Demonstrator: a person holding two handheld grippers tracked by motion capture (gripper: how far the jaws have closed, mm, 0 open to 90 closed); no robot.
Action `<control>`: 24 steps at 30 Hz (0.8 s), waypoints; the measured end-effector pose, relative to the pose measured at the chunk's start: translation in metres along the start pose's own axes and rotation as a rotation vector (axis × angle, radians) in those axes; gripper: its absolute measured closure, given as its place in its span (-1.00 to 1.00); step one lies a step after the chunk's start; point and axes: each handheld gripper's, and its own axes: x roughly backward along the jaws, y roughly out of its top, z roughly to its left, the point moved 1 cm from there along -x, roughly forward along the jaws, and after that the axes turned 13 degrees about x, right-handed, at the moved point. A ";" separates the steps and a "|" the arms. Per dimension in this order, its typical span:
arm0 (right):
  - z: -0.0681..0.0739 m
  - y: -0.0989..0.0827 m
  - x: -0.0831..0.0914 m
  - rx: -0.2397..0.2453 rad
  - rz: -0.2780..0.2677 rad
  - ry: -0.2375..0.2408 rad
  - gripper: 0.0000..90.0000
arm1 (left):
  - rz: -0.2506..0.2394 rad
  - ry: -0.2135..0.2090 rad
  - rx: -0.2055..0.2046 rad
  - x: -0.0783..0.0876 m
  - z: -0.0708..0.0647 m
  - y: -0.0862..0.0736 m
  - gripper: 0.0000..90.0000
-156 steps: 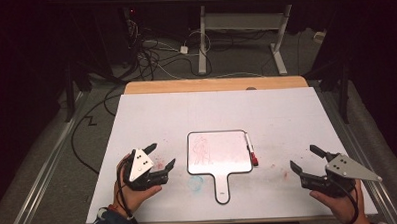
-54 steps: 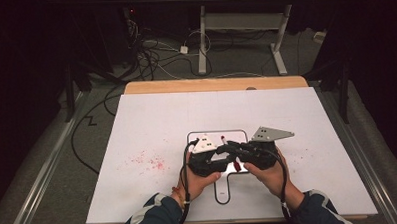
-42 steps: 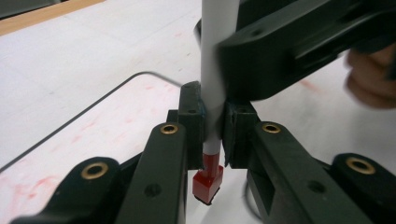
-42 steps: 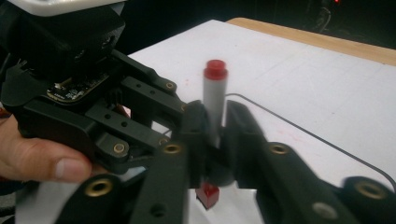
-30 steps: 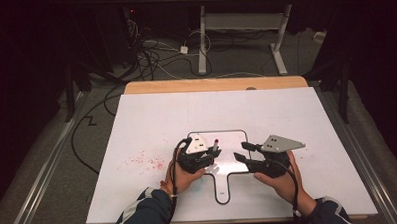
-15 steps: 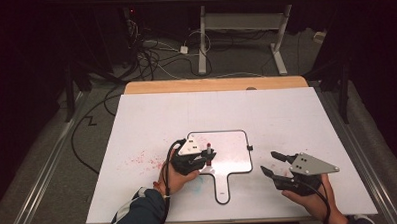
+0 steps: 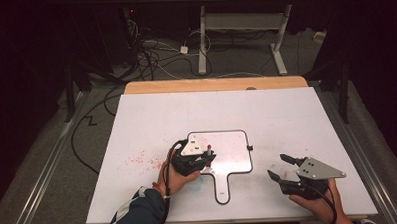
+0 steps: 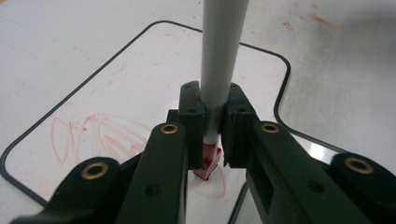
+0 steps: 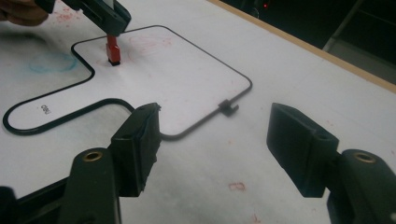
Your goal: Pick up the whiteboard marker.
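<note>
Left gripper [image 7: 202, 161] clenched on the marker [image 8: 223, 60], red end down on the whiteboard [image 7: 233, 150] mid-table; right gripper [image 7: 281, 166], jaws just opened and empty, has withdrawn toward the table's right edge, leaving wiping to begin

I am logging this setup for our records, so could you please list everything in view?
whiteboard paddle: one, white with a black edge and faint red scribbles, middle of the table, handle toward the person.
marker: one, grey barrel with a red end, standing upright on the whiteboard paddle in the left hand-held gripper.
clip: one, small and black, on the paddle's edge.
table: one, white top with red smudges and a wooden far edge.
cables: several, dark and white, on the floor beyond the table.
desk frame: one, pale, at the back.
left hand-held gripper: one, black, shut on the marker.
right hand-held gripper: one, black, open and empty, its jaws just opening, over the table's right side.
</note>
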 end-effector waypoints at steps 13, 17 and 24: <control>0.000 -0.004 0.003 0.003 0.010 -0.013 -0.23 | -0.008 0.032 0.010 0.017 0.010 -0.012 0.75; 0.002 -0.005 0.001 0.013 0.012 -0.001 -0.23 | -0.014 0.002 -0.011 0.010 0.002 -0.010 0.75; 0.007 -0.007 -0.001 0.037 0.020 0.006 -0.23 | -0.016 -0.033 -0.062 -0.004 -0.013 -0.004 0.75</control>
